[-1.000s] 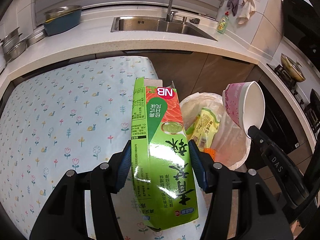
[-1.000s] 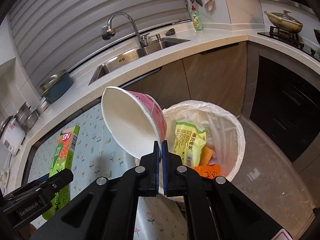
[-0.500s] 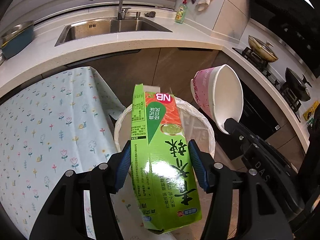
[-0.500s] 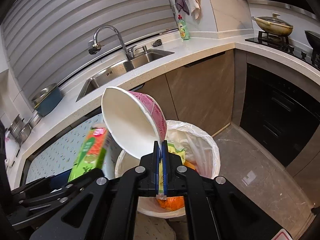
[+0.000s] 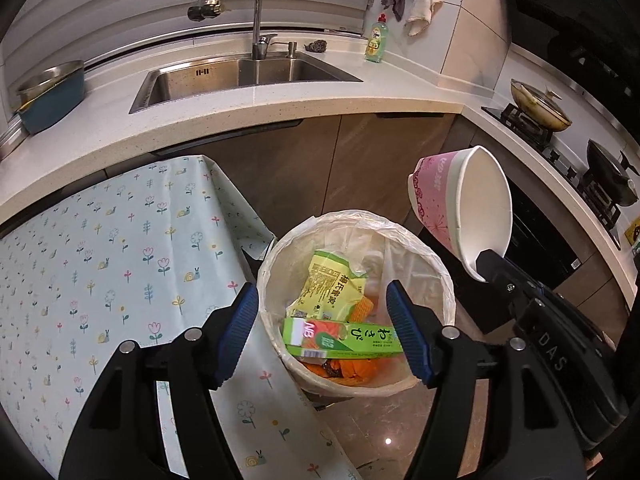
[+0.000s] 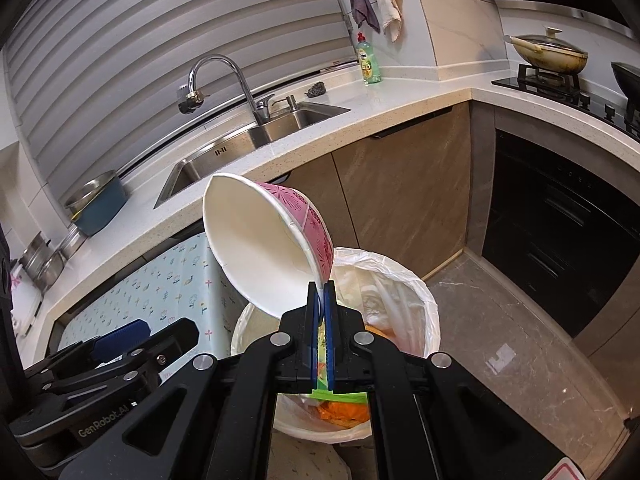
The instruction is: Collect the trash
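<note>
Lined trash bin (image 5: 436,276) on tiled floor (image 6: 512,344)

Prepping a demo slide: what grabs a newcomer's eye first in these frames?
The pink paper bowl, pinched by its rim in the shut right tongs and tipped above the white-lined trash bin. Next, the green box lying inside the bin on wrappers, framed by the open left tongs, whose jaws have just been opening with nothing held between them.

Pink paper bowl (image 6: 276,248) over trash bin (image 6: 424,304)
</note>
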